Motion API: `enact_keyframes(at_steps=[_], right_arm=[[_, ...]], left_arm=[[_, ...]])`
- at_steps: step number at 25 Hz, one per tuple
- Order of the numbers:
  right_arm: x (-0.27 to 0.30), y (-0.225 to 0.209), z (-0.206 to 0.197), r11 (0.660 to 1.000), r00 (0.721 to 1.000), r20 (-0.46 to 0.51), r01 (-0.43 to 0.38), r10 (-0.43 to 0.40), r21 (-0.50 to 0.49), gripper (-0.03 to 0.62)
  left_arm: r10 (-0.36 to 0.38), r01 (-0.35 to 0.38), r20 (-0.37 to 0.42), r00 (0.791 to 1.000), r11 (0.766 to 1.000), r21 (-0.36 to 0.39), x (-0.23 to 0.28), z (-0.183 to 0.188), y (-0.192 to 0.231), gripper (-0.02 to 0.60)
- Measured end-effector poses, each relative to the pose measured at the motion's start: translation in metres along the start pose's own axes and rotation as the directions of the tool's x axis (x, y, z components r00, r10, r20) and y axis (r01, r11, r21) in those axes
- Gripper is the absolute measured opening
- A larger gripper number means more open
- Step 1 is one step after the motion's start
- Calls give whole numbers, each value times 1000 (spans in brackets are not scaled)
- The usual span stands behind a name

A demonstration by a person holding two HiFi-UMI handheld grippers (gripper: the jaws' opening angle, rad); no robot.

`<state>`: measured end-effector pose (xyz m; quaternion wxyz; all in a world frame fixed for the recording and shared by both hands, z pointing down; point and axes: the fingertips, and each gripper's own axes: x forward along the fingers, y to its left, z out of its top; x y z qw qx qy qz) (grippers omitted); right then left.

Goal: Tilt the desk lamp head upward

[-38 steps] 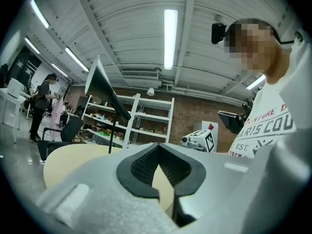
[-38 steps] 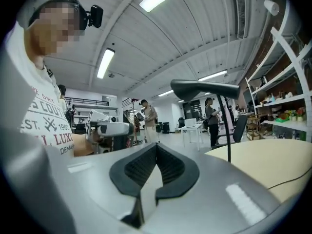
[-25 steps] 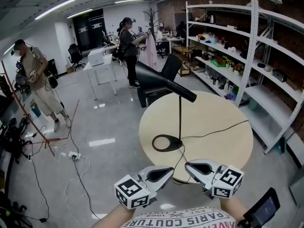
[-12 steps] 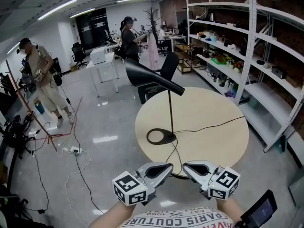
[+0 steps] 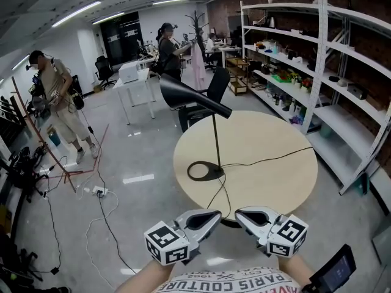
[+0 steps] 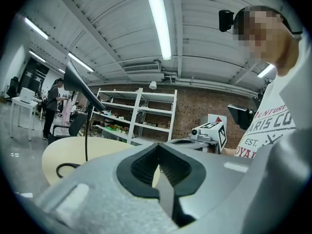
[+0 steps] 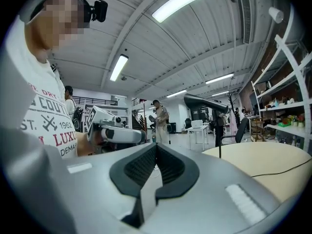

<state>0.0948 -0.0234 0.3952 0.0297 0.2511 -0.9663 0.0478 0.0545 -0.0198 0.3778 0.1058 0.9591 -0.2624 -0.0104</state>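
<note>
Glossy grey floor (image 5: 140, 151) open at left. Black cone-headed desk lamp (image 5: 194, 95) stands on left part of round pale wooden surface (image 5: 275, 176), ring base near edge. White metal shelving (image 5: 317, 66) crowds right side. Left gripper (image 5: 215, 215), right gripper (image 5: 241, 213) short of near edge, jaws clenched, empty.

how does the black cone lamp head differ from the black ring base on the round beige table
Shape: the black cone-shaped lamp head is a long tapering cone, while the black ring base is an open loop.
Pose: the head sits slanted, raised at the top of the thin stem; the base lies flat on the round beige table.
Shared: both are black and joined by that stem.
</note>
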Motion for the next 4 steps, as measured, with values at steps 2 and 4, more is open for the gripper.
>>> enact_keyframes(at_steps=[2,4], right_arm=[[-2,5,-2,1000,1000,-2,-1,1,-4,6],[-5,10,-3,1000,1000,-2,-2,2,-4,6]], left_arm=[[5,-5,4,1000,1000,-4,-4,-2,-5,0],[10,-10,7,1000,1000,-8,-7,-4,-9,-1]])
